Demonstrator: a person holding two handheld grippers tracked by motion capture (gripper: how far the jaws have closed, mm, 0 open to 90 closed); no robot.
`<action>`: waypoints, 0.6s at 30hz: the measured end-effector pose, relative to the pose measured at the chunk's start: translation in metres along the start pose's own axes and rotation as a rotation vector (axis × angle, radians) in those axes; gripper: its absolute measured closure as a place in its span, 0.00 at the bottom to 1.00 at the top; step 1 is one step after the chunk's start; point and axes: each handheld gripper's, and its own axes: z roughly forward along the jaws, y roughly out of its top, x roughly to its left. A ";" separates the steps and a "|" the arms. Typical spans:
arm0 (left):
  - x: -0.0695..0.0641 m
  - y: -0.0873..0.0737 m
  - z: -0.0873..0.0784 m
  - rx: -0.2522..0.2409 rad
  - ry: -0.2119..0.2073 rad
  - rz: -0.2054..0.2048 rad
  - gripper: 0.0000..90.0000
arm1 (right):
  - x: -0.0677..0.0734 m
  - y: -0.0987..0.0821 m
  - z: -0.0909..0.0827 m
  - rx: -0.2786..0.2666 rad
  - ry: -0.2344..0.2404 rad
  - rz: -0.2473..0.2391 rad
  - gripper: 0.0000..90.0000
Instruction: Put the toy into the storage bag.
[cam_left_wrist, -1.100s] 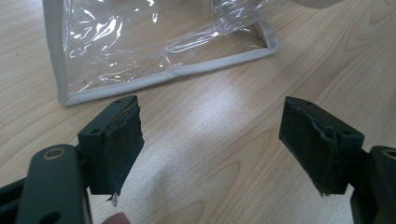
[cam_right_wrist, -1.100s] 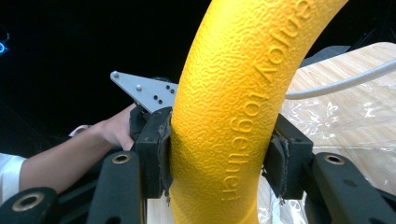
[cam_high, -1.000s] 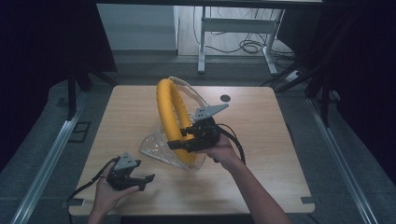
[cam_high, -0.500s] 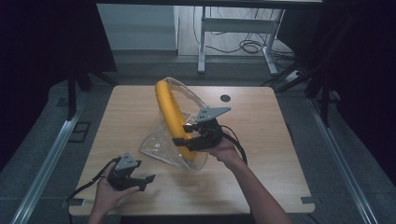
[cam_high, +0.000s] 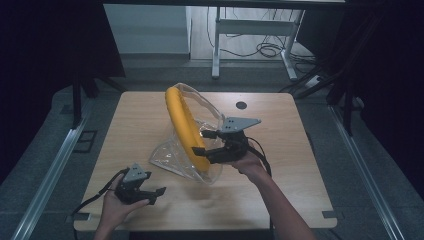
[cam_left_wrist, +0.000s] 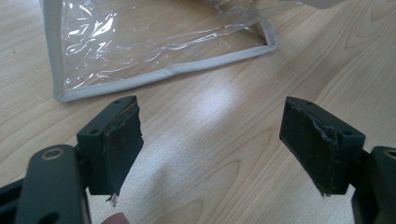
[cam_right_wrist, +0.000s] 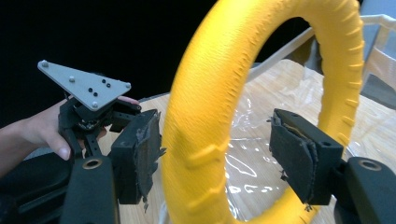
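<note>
Currently: yellow ring (cam_high: 186, 127) upright at table (cam_high: 295, 150) centre, partly inside clear bag (cam_high: 172, 155).
My right gripper (cam_high: 209, 145): jaws spread, one each side of ring's lower arc; contact cannot tell.
My left gripper (cam_high: 156, 192): jaws spread wide, nothing between, low over bare wood near front left corner, apart from bag's grey-trimmed edge (cam_left_wrist: 163, 74).

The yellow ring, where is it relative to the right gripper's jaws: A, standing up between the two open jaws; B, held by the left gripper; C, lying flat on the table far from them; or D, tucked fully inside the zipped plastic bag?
A: in the right gripper view the yellow ring rises upright between the spread jaws of the right gripper, with gaps showing on both sides.
</note>
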 end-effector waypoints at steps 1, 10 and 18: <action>0.000 0.000 0.000 0.000 0.000 0.000 0.23 | 0.000 0.000 0.000 0.000 0.000 0.000 0.37; 0.000 0.000 0.001 0.000 -0.001 0.002 0.23 | -0.015 -0.014 -0.022 -0.011 -0.059 0.031 0.40; -0.001 0.001 0.002 0.005 -0.003 0.003 0.23 | -0.026 -0.029 -0.036 0.009 -0.119 0.045 0.41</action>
